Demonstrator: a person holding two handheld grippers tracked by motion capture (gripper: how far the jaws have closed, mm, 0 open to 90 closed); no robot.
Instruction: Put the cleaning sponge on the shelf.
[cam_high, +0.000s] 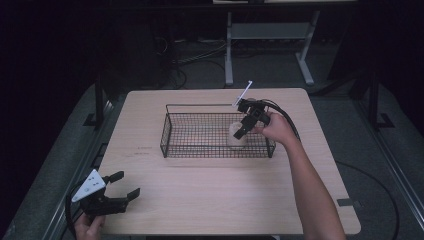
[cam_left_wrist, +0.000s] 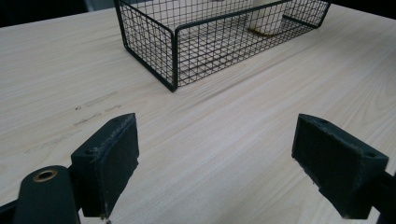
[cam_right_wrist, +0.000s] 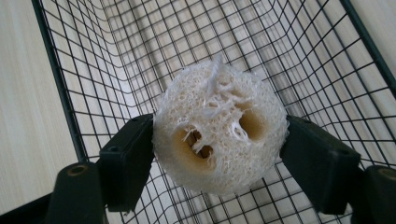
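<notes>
At the near left corner of the table (cam_high: 210, 200), the left gripper (cam_high: 122, 186) is held idle just above the wood, its jaws spread wide with nothing between them; in the left gripper view only bare tabletop is seen between the two pads. Nothing lies on the near half of the table.

Farther in, toward the far edge, a black wire basket (cam_high: 172, 131) is set lengthwise. Over its right end the right gripper (cam_high: 242, 131) is reached in from the right edge by the person's hand (cam_high: 276, 127), tilted downward. A pale loofah sponge (cam_right_wrist: 219, 133) is clamped between its jaws, one pad pressed against each side, so that the holes of the cut end are turned toward the camera in the right gripper view. The sponge is held inside the basket's walls, close to the mesh floor at the right end; whether it already touches that floor cannot be told.

The work is judged to be nearly finished: the sponge has been brought into the basket, while the release of the jaws and the withdrawal of the right gripper are left to be done.
</notes>
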